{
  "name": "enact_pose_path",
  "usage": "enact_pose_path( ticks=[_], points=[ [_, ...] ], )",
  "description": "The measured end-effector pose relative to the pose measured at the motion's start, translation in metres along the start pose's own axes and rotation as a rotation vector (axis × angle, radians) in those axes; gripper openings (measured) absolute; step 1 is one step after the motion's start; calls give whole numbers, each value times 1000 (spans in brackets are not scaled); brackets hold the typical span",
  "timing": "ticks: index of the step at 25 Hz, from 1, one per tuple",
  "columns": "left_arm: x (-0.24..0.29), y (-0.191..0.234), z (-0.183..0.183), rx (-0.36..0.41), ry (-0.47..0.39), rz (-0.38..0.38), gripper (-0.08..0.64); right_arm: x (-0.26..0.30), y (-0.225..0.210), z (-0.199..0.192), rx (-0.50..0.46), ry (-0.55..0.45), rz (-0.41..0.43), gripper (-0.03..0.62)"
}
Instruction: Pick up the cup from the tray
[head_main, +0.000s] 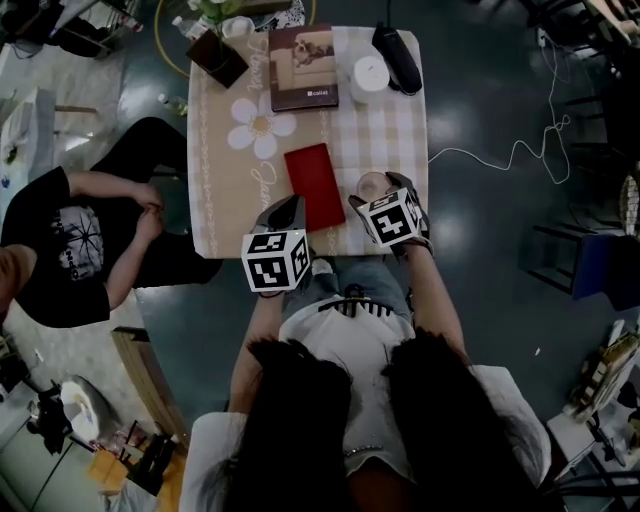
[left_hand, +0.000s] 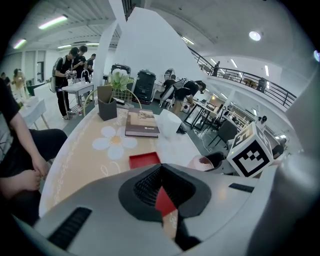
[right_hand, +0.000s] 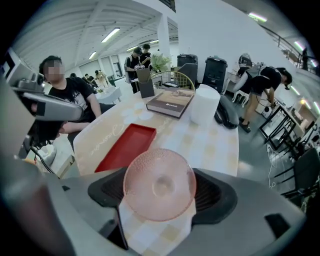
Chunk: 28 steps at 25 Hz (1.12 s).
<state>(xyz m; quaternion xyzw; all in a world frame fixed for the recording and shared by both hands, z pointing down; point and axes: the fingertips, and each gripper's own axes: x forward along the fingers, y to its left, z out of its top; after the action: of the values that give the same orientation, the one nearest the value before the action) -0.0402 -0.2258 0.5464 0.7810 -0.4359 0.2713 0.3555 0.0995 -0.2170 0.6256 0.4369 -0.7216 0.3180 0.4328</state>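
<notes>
The right gripper (head_main: 380, 192) had its jaws closed partway on the cup (right_hand: 159, 184), one dark pad pressed against each side of the pink, pebbled glass. The cup was no longer on the red tray (head_main: 315, 185). It sat just off the tray's right edge, level with its near half, over the checked part of the tablecloth (right_hand: 220, 142). The tray itself lay bare.

The left gripper (head_main: 287, 212) had its tips drawn together on nothing, and hung over the tray's near left corner. The right gripper was therefore the one on the cup, and the left was a tray's breadth away from it.

In the right gripper view the cup appeared as a full circle with a small ring at its centre, so its axis ran nearly along the line of sight. Any further lift would probably be straight up and away from the tray.

No view showed whether the cup's base was touching the cloth or was clear of it. It was also hard to tell whether its mouth or its base faced the camera. The jaws hid the cup's flanks.
</notes>
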Motion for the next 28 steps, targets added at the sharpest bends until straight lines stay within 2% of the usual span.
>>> enact_pose_path(
  ticks=[7, 12, 15, 22, 25, 28],
  points=[
    [4, -2, -2, -19, -1, -21, 6, 3, 2, -9, -11, 0, -2, 394],
    [4, -6, -3, -51, -15, -51, 6, 2, 0, -14, 70, -23, 13, 394],
    [4, -3, -5, -82, -17, -62, 6, 1, 0, -15, 74, -33, 17, 394],
    [-1, 1, -8, -74, -25, -52, 6, -19, -1, 1, 114, -151, 31, 394],
    [-3, -3, -5, -58, -38, -55, 6, -34, -5, 10, 95, -189, 15, 394],
    [-6, -7, -3, -40, -54, -60, 6, -53, -13, 18, 118, -255, -16, 394]
  ],
)
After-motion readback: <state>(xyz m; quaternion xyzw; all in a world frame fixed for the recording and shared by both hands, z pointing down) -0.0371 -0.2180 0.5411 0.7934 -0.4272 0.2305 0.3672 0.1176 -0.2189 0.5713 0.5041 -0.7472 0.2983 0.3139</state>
